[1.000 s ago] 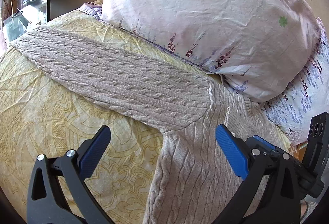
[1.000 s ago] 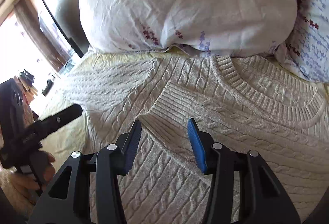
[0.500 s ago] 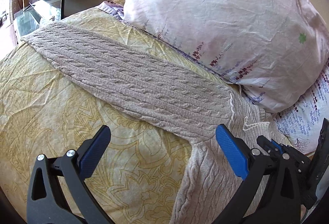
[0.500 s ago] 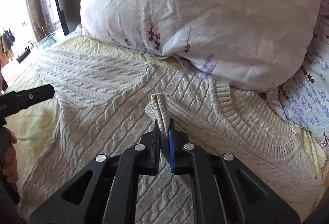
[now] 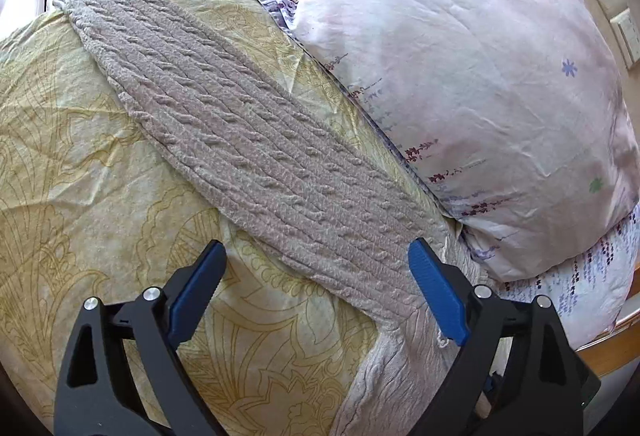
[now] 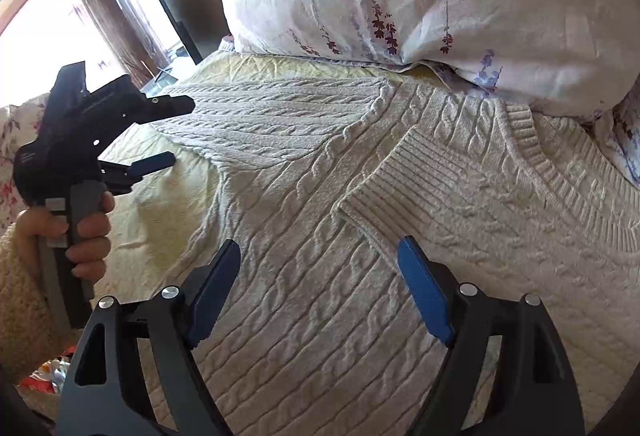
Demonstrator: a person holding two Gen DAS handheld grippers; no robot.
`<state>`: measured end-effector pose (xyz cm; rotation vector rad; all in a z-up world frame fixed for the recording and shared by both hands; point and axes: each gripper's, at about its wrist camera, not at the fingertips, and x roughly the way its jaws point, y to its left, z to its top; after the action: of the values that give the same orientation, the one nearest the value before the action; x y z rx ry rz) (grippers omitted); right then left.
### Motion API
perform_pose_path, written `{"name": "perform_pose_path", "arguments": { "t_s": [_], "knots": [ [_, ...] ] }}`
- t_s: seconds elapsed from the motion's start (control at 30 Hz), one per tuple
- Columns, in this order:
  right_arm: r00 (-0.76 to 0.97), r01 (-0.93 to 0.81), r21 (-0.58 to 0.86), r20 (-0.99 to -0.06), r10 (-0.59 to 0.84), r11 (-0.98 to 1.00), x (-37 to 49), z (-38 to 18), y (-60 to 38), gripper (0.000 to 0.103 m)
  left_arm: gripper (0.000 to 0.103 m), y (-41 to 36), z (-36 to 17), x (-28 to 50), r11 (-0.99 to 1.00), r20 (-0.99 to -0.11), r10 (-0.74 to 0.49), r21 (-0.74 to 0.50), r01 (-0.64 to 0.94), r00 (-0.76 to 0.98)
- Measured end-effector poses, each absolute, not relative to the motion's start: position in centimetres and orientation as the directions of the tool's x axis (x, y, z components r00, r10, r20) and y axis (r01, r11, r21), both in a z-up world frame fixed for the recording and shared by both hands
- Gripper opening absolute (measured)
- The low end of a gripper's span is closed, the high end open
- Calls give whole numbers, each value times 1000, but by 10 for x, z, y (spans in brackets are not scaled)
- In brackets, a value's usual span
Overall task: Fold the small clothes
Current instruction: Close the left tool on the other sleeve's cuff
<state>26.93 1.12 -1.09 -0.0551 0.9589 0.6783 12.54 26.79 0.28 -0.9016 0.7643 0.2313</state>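
Right wrist: open claw (image 6: 318,290) above unlabelled sweater (image 6: 320,204).

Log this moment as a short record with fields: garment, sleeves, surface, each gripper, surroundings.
garment: cream cable-knit sweater, lying flat on the bed
right sleeve: folded across the chest, ribbed cuff on the body
left sleeve: left sleeve stretched out straight over the sheet
surface: yellow patterned bedsheet
left gripper: left gripper open, holding nothing, above the sleeve's shoulder end
right gripper: right gripper open, holding nothing, just short of the cuff
surroundings: white floral pillow at the collar end
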Motion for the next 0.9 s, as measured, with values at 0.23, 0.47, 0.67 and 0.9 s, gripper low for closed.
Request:
{"name": "perform_pose_path", "arguments": {
  "t_s": [0.23, 0.47, 0.67, 0.9],
  "knots": [
    [398, -432, 361, -746, 533, 827, 256, -2, -35, 83, 67, 301, -14, 127, 396, -585, -235, -787, -473, 776],
    [435, -316, 422, -732, 525, 850, 258, -3, -71, 83, 46, 330, -30, 129, 198, -528, -207, -847, -493, 824],
    [433, -290, 423, -742, 512, 859, 254, -5, -79, 83, 33, 349, -40, 132, 76, -501, -156, -865, -496, 851],
    [433, -296, 419, -742, 511, 859, 252, -5, -78, 83, 12, 361, -47, 128, 29, -472, -169, -880, -474, 865]
  ]
}}
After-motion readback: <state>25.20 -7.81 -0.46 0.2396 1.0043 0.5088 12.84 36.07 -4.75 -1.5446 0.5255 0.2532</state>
